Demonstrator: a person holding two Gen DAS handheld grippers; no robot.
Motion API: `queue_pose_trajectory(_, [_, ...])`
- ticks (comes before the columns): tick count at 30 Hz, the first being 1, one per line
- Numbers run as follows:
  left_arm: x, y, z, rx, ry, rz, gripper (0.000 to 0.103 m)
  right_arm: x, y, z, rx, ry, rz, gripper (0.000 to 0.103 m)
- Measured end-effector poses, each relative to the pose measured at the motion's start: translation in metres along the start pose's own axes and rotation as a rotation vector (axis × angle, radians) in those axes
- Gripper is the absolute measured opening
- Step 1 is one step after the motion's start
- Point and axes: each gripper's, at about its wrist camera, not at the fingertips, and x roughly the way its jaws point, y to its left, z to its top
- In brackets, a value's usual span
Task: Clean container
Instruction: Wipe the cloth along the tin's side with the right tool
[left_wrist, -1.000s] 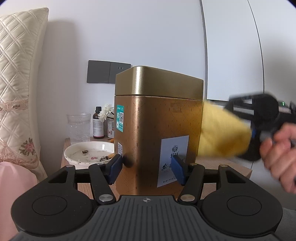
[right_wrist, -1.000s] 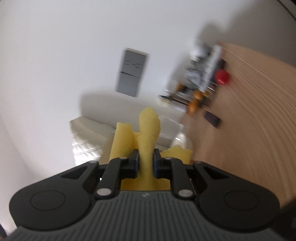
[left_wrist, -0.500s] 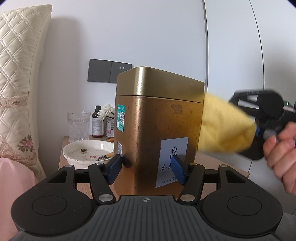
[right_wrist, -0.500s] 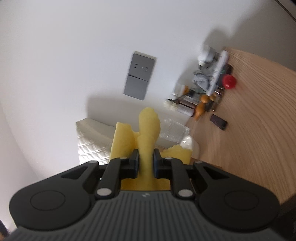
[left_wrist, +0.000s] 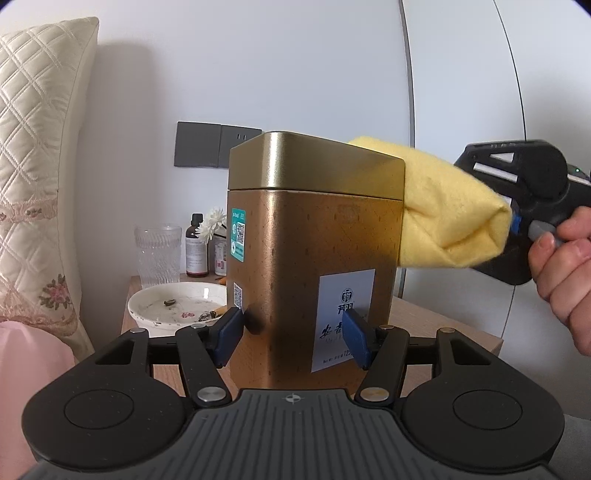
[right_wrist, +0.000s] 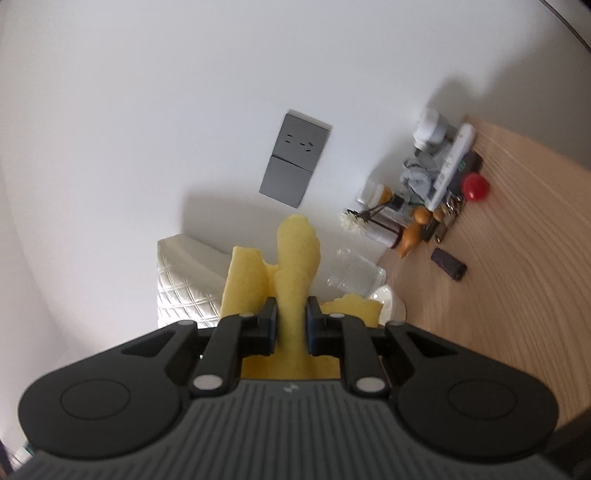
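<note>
A tall gold tin container (left_wrist: 314, 236) with a lid and white label stands upright in the left wrist view. My left gripper (left_wrist: 293, 338) is shut on its lower body, one blue pad on each side. My right gripper (left_wrist: 517, 221) comes in from the right, shut on a folded yellow cloth (left_wrist: 443, 210) that lies against the tin's upper right side and over the lid's edge. In the right wrist view the cloth (right_wrist: 293, 273) sticks up between the closed pads of my right gripper (right_wrist: 291, 321); the tin is hidden there.
A wooden nightstand (left_wrist: 443, 325) holds a dirty white dish (left_wrist: 173, 306), a glass (left_wrist: 159, 254) and small bottles (left_wrist: 195, 247). A quilted headboard (left_wrist: 33, 184) is at left. Grey wall switches (left_wrist: 214, 149) sit behind. The right wrist view shows clutter (right_wrist: 436, 192) by the wall.
My right gripper has lifted the yellow cloth up the tin's right side, from its middle to the lid's top edge. The left gripper and tin have held still.
</note>
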Motion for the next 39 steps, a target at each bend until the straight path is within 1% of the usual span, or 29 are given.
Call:
queue_pose_trajectory(6, [0.001, -0.001, 0.0, 0.0, -0.001, 0.004, 0.063, -0.004, -0.034, -0.018, 0.094, 0.025, -0.076, 0.018])
queue_pose_trajectory(8, [-0.002, -0.009, -0.003, 0.003, 0.003, 0.012, 0.063, -0.005, -0.036, -0.02, 0.103, 0.027, -0.081, 0.018])
queue_pose_trajectory(10, [-0.003, -0.01, -0.004, 0.002, 0.003, 0.013, 0.063, -0.005, -0.03, -0.018, 0.092, 0.022, -0.067, 0.018])
queue_pose_trajectory(13, [-0.005, -0.012, -0.004, 0.0, 0.002, 0.011, 0.063, -0.004, -0.018, -0.011, 0.093, 0.004, -0.013, 0.018])
queue_pose_trajectory(15, [-0.006, -0.014, -0.004, 0.0, 0.001, 0.01, 0.063, -0.003, -0.008, -0.007, 0.07, -0.009, 0.019, 0.018])
queue_pose_trajectory(18, [-0.007, -0.017, -0.004, 0.001, 0.001, 0.009, 0.063, -0.002, -0.009, -0.007, 0.054, -0.011, 0.02, 0.018])
queue_pose_trajectory(21, [-0.009, -0.016, -0.004, -0.005, 0.001, 0.005, 0.063, -0.005, -0.019, -0.013, 0.033, 0.001, -0.015, 0.018])
queue_pose_trajectory(24, [-0.009, -0.02, -0.004, -0.002, 0.001, 0.007, 0.063, -0.006, -0.035, -0.02, 0.063, 0.024, -0.07, 0.018])
queue_pose_trajectory(27, [-0.007, -0.02, -0.006, -0.001, 0.002, 0.009, 0.063, -0.006, -0.037, -0.022, 0.068, 0.027, -0.079, 0.018])
queue_pose_trajectory(31, [-0.008, -0.021, -0.007, 0.0, 0.002, 0.011, 0.063, -0.003, -0.016, -0.012, -0.008, 0.01, -0.027, 0.018])
queue_pose_trajectory(35, [-0.009, -0.021, -0.007, 0.001, 0.002, 0.01, 0.063, -0.002, 0.001, -0.003, -0.045, -0.016, 0.033, 0.018])
queue_pose_trajectory(37, [-0.01, -0.02, -0.008, 0.0, 0.002, 0.009, 0.063, -0.002, 0.0, -0.003, -0.042, -0.019, 0.036, 0.018])
queue_pose_trajectory(39, [-0.011, -0.02, -0.007, -0.006, 0.002, 0.005, 0.063, -0.003, -0.009, -0.007, -0.014, -0.01, 0.012, 0.018])
